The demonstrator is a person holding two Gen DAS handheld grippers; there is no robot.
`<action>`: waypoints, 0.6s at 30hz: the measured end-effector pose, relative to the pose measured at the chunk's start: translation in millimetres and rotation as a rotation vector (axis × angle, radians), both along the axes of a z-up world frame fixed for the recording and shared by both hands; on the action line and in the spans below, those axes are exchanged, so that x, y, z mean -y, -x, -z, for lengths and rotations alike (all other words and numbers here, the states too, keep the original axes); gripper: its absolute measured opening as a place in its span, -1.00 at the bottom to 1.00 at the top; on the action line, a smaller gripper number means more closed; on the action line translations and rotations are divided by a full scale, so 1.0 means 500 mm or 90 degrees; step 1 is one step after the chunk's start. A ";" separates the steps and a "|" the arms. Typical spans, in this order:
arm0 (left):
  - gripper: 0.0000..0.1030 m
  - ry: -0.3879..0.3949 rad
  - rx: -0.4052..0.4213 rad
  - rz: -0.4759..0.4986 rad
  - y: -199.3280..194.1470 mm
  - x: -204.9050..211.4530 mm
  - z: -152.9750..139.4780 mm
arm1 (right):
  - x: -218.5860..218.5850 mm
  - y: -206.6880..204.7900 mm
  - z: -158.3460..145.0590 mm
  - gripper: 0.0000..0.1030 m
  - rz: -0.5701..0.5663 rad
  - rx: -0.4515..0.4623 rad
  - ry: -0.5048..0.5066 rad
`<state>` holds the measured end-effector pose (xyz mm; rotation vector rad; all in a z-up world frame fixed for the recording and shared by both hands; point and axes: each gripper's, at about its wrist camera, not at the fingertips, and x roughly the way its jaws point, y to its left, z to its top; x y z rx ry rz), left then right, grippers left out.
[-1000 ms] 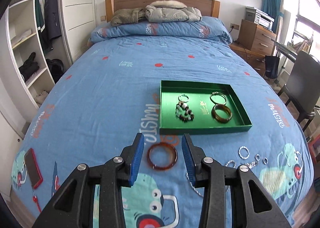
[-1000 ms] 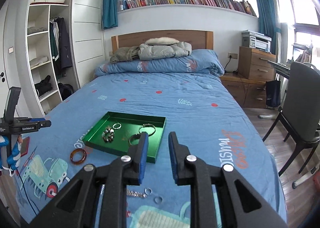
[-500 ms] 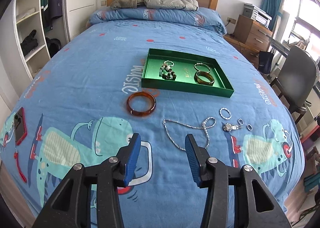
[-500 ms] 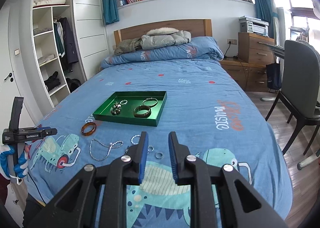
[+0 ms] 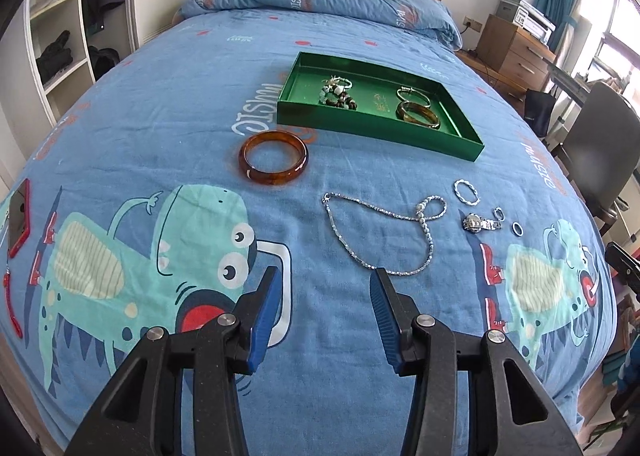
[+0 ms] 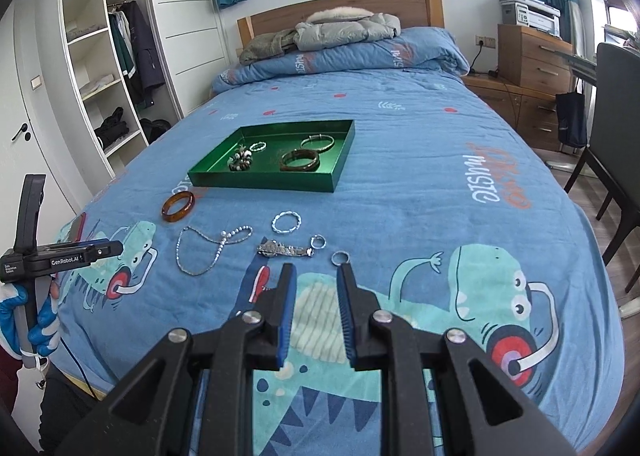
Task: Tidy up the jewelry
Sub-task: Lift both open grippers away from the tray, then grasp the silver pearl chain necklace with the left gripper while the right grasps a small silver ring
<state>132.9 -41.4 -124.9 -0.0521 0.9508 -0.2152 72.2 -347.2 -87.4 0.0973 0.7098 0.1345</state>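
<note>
gloved hand [image 6: 30,330], right wrist view only

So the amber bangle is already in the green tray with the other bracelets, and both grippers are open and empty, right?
Not quite: the amber bangle lies on the bedspread just in front of the green tray, as the left wrist view shows. The left gripper and right gripper are indeed open and empty.

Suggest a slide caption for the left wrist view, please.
Open left gripper above loose necklace and bangle near green tray.
</note>
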 end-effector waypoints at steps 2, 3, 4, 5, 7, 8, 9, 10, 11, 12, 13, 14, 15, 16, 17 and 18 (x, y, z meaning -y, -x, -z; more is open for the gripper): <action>-0.12 -0.003 -0.011 -0.001 -0.014 0.003 0.020 | 0.000 -0.023 0.025 -0.61 0.001 -0.017 0.002; -0.12 -0.002 -0.015 0.000 -0.022 0.006 0.028 | 0.000 -0.035 0.039 -0.61 0.002 -0.025 0.006; -0.12 -0.003 -0.020 0.001 -0.031 0.009 0.036 | 0.000 -0.048 0.053 -0.61 0.003 -0.035 0.008; -0.12 -0.007 -0.024 0.001 -0.039 0.014 0.044 | 0.001 -0.059 0.067 -0.61 0.003 -0.044 0.009; -0.08 -0.013 -0.030 0.004 -0.059 0.024 0.057 | -0.001 -0.085 0.094 -0.61 0.001 -0.060 0.011; -0.05 -0.016 -0.033 0.005 -0.071 0.029 0.064 | -0.002 -0.098 0.106 -0.60 0.000 -0.067 0.015; -0.03 -0.021 -0.036 0.007 -0.082 0.035 0.071 | -0.002 -0.111 0.118 -0.49 0.000 -0.072 0.018; 0.00 -0.026 -0.039 0.008 -0.092 0.042 0.077 | -0.003 -0.123 0.129 -0.35 0.002 -0.075 0.020; 0.01 -0.033 -0.042 0.009 -0.102 0.048 0.086 | -0.001 -0.136 0.139 -0.32 0.003 -0.080 0.020; 0.01 -0.038 -0.047 0.009 -0.113 0.054 0.095 | 0.000 -0.148 0.148 -0.31 0.004 -0.085 0.021; 0.02 -0.042 -0.052 0.008 -0.122 0.059 0.105 | 0.002 -0.161 0.157 -0.31 0.005 -0.090 0.024; 0.02 -0.045 -0.058 0.007 -0.131 0.063 0.115 | 0.003 -0.172 0.165 -0.31 0.008 -0.092 0.029; 0.02 -0.046 -0.064 0.005 -0.138 0.067 0.125 | 0.004 -0.183 0.171 -0.31 0.008 -0.095 0.033; 0.03 -0.049 -0.063 0.004 -0.143 0.071 0.131 | 0.006 -0.194 0.177 -0.31 0.008 -0.100 0.036; 0.04 -0.052 -0.057 0.003 -0.145 0.075 0.132 | 0.006 -0.203 0.183 -0.31 0.006 -0.103 0.037; 0.04 -0.053 -0.055 0.004 -0.147 0.079 0.131 | 0.007 -0.211 0.189 -0.31 0.006 -0.105 0.040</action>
